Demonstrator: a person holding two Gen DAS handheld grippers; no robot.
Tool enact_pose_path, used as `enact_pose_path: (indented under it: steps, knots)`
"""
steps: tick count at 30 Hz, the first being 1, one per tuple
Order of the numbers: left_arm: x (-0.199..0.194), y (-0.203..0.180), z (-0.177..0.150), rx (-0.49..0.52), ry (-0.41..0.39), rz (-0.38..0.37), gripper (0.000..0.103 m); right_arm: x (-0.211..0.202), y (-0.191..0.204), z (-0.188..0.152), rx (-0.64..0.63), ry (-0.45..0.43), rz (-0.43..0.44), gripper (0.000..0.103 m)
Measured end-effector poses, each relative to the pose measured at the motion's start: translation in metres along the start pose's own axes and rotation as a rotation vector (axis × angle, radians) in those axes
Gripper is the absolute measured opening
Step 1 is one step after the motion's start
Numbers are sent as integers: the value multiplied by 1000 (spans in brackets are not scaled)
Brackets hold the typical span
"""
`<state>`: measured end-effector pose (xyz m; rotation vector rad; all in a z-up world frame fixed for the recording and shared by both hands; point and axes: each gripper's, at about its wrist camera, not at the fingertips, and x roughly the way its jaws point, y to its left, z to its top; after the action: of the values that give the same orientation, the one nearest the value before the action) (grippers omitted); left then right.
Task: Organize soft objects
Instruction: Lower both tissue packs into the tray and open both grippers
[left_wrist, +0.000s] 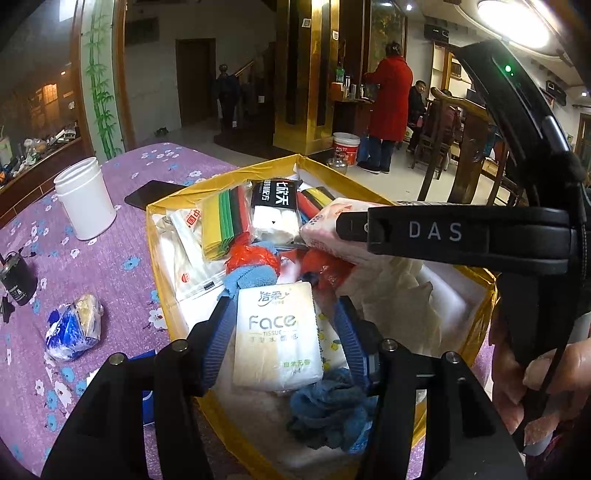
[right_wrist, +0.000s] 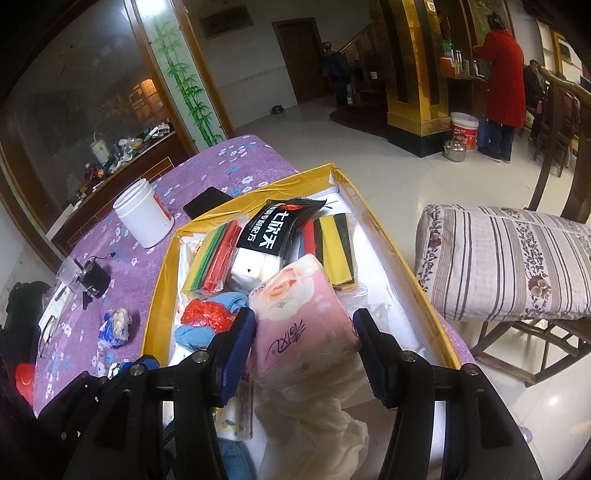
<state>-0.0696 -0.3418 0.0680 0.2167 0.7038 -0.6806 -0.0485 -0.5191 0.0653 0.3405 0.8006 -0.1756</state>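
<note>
Reaching down into a gold-rimmed box (left_wrist: 221, 173), the left gripper (left_wrist: 284, 301) has its blue fingers (left_wrist: 218, 339) set moderately apart with a white "Face" tissue pack (left_wrist: 275, 339) lying between them. The left finger sits against the pack's edge, while a strip of another printed pack shows between the pack and the right finger, so the jaws stand loose around it and do not clamp it. A dark blue cloth (left_wrist: 328, 410) lies bunched just below the pack, near the gripper's base. Just past the fingertips are a light blue cloth (left_wrist: 251, 278) and a red plastic bag (left_wrist: 251, 258), and farther ahead a black packet (left_wrist: 275, 199) and coloured strips (left_wrist: 225, 221).

The right gripper (right_wrist: 304, 314) holds a pink tissue pack (right_wrist: 303, 325), which fills the gap, with both pads against its sides. A cream cloth (right_wrist: 314, 417) lies beneath that pack, towards the gripper's base. A hand (left_wrist: 554, 376) grips this tool's handle.

Left of both grippers, outside the box, a white jar (left_wrist: 85, 199) and a crumpled blue wrapper (left_wrist: 74, 325) rest on the purple flowered tablecloth (left_wrist: 110, 258). Right of the right gripper, a striped cushion (right_wrist: 509, 258) sits on a chair.
</note>
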Motion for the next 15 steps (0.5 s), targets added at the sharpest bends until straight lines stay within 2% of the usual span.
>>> enact_pose_path:
  steps: [2, 11, 15]
  knots:
    - [0, -1, 0, 4, -2, 3, 58, -2, 0, 0, -1, 0, 0, 59]
    - [-3, 2, 1, -2, -20, 12, 59, -17, 12, -3, -43, -26, 8, 60]
    - [-3, 3, 1, -8, -24, 15, 59, -25, 15, -3, -36, -63, -19, 69]
